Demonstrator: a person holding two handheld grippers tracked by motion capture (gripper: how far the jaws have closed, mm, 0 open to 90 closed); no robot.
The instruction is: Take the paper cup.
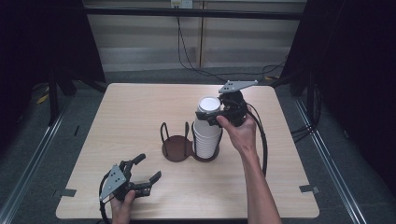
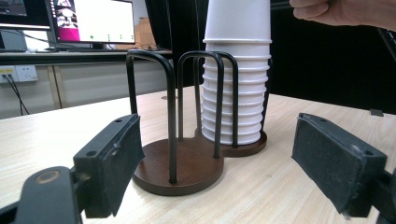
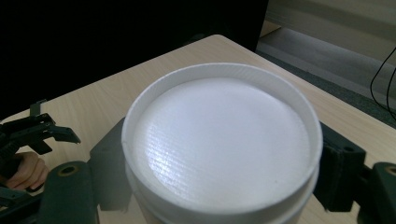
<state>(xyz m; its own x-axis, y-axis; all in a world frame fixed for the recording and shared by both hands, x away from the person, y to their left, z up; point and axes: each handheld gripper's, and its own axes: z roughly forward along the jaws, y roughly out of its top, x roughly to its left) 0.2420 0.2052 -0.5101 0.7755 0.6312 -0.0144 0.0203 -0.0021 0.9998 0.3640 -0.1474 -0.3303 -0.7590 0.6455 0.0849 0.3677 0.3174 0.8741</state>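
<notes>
Right gripper (image 1: 215,116) clamped on top cup (image 3: 223,140) of stack (image 2: 237,79). Light, thin-walled, crushable; gentle grip below rim. Left gripper (image 1: 142,170) open, idle near holder (image 2: 180,165).

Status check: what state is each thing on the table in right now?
Stack of white paper cups: upside down, nested, standing in the holder's right ring.
Dark wooden two-ring cup holder with black wire loops: upright, left ring empty.
Right gripper: jaws closed on the top cup.
Left gripper: open, holding nothing.
</notes>
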